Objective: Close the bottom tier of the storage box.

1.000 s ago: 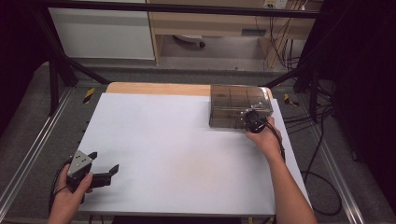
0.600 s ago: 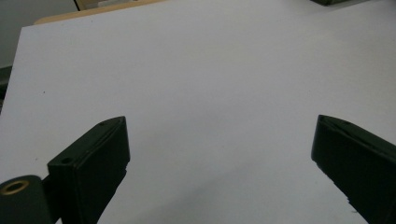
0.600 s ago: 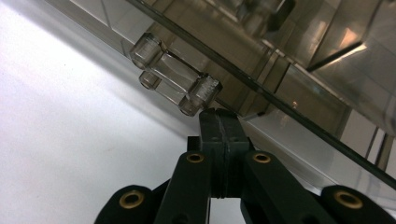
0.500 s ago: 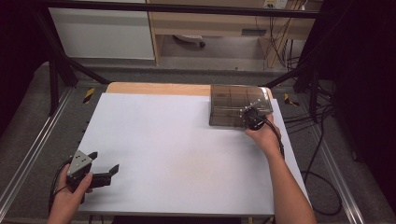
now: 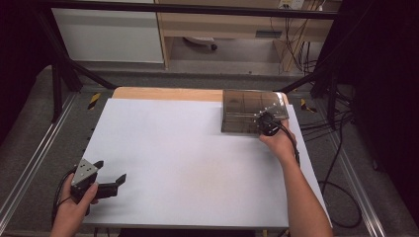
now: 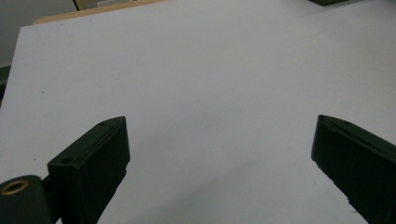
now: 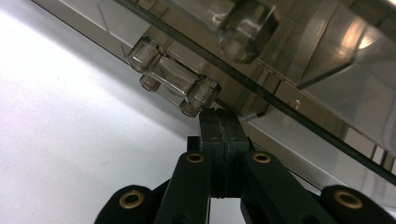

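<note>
A smoky see-through plastic box (image 5: 249, 109) with a lid sits at the back right of the white table (image 5: 188, 158). My right gripper (image 5: 267, 123) is at the box's front edge. In the right gripper view its jaws (image 7: 219, 116) are pressed together, tips just under a clear latch (image 7: 173, 77) on the box wall (image 7: 299, 70); nothing shows between them. My left gripper (image 5: 111, 170) rests at the table's front left corner, held by a hand. Its jaws (image 6: 219, 154) stand wide open over bare white surface.
A wooden strip (image 5: 163, 94) runs along the table's back edge. Cables (image 5: 341, 163) trail over the floor to the right of the table. Metal rails (image 5: 29, 163) flank the table on the left. A corner of the box (image 6: 327, 2) peeks in at the top of the left gripper view.
The right hand has edged slightly closer to the box's front edge. The left gripper has stayed where it was.
</note>
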A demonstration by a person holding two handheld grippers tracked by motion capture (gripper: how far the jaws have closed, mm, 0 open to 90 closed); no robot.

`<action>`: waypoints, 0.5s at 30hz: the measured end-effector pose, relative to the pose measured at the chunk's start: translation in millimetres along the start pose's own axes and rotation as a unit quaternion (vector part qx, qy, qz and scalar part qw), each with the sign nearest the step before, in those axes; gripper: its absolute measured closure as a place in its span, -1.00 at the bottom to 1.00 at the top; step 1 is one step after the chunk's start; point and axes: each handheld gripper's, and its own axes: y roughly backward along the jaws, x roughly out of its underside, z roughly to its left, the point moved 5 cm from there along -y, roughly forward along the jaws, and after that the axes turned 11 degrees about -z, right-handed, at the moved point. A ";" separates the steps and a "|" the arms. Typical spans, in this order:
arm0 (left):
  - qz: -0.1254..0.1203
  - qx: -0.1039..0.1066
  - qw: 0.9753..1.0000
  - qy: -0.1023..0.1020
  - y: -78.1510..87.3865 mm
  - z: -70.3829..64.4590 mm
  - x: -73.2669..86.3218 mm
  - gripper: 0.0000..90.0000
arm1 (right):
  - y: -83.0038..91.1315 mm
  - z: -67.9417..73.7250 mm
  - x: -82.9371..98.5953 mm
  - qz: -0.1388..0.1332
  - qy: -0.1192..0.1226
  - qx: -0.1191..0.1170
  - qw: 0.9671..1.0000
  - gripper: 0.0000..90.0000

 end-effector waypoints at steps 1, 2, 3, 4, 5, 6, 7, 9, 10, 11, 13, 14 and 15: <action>0.000 0.000 1.000 0.000 -0.1 0.1 0.0 -0.90 | 0.0 -0.7 0.0 0.000 0.001 -0.001 1.000 1.00; 0.000 0.000 1.000 0.001 -0.1 0.0 0.0 -0.90 | 0.0 -0.8 0.0 0.000 0.000 -0.001 1.000 1.00; 0.000 0.000 1.000 0.000 -0.1 0.0 -0.1 -0.90 | 0.2 -0.7 -0.2 0.001 -0.002 -0.001 1.000 1.00; 0.000 0.000 1.000 0.000 -0.1 0.0 -0.1 -0.90 | 0.3 -0.9 -0.4 0.001 -0.002 -0.001 1.000 1.00; 0.000 0.000 1.000 0.000 0.0 -0.1 -0.1 -0.90 | 0.5 -1.3 -0.7 0.001 -0.002 0.000 1.000 1.00; 0.000 0.000 1.000 0.000 0.0 -0.1 -0.2 -0.90 | 1.0 -1.6 -1.2 0.001 -0.002 -0.001 1.000 1.00; 0.000 0.000 1.000 0.000 0.0 -0.2 -0.3 -0.90 | 1.4 -1.8 -1.6 0.001 -0.003 -0.001 1.000 1.00; 0.000 0.001 1.000 0.000 0.0 -0.4 -0.2 -0.90 | 2.2 -2.7 -2.1 0.002 -0.002 -0.002 1.000 1.00; 0.000 0.001 1.000 0.000 0.0 -0.4 -0.2 -0.90 | 2.3 -2.9 -2.3 0.001 -0.003 -0.002 1.000 1.00; 0.000 0.001 1.000 0.000 0.1 -0.4 -0.2 -0.90 | 2.6 -3.2 -2.3 0.001 -0.004 -0.003 1.000 1.00; 0.000 0.001 1.000 0.000 0.0 -0.4 -0.2 -0.90 | 3.1 -3.9 -2.8 -0.002 -0.010 -0.004 1.000 1.00; 0.000 0.001 1.000 0.000 0.0 -0.4 -0.2 -0.90 | 3.6 -4.5 -3.2 -0.003 -0.010 -0.004 1.000 1.00; 0.000 0.001 1.000 0.000 -0.1 -0.5 -0.2 -0.90 | 4.3 -4.9 -3.9 -0.004 -0.013 -0.005 1.000 1.00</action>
